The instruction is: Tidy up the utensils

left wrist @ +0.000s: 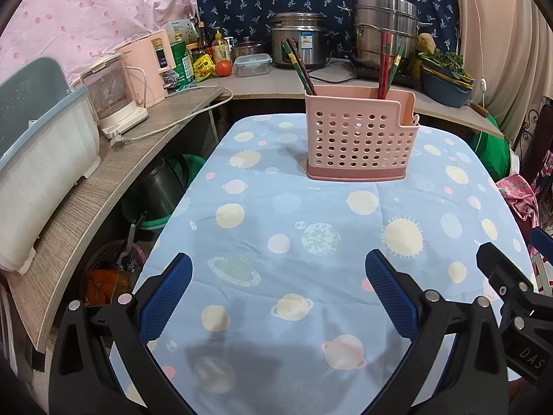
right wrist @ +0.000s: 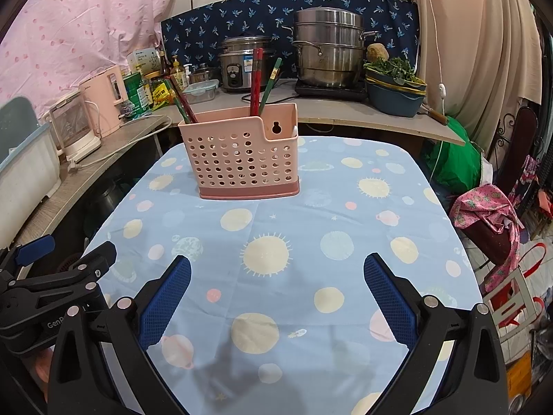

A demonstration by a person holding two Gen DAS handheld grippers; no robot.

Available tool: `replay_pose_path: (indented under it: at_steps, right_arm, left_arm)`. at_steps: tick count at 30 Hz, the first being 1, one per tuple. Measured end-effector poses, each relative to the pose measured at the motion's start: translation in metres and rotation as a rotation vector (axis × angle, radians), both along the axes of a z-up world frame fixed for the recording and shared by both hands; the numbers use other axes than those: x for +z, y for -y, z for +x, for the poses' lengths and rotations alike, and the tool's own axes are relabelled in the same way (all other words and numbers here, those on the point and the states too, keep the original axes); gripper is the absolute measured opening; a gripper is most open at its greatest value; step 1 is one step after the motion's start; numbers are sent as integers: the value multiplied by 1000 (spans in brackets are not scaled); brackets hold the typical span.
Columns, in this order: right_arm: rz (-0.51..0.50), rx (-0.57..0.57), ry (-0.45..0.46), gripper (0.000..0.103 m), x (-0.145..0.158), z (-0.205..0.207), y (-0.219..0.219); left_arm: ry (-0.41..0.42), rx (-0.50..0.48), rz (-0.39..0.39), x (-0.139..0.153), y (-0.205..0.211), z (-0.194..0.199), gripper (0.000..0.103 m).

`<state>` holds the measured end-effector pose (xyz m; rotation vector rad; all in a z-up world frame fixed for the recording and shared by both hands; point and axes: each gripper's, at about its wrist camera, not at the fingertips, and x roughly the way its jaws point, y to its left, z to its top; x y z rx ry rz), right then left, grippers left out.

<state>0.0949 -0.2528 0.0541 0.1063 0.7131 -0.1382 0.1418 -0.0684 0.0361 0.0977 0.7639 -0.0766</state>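
Both tools spread wide and empty: left tool (left wrist: 278,273), right tool (right wrist: 276,273). Pink perforated plastic utensil holder (right wrist: 242,159) stands upright near the blue planet-print counter's (right wrist: 345,276) far edge, chopsticks (right wrist: 255,79) inside, bare cloth between.

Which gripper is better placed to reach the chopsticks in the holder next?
Marginal, leaning right. Both the left gripper and right gripper are open and empty over the table. The holder sits nearer centre in the right view.

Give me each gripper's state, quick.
Left gripper: open, holding nothing.
Right gripper: open, holding nothing.
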Motion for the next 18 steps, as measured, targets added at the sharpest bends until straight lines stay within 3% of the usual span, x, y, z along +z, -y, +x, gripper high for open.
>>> replay_pose_path:
  at_steps: [18]
  right_arm:
    - [-4,5,-11,97,-3,5,-5]
  left_arm:
    - [-19,-6,2,-3,3,9,96]
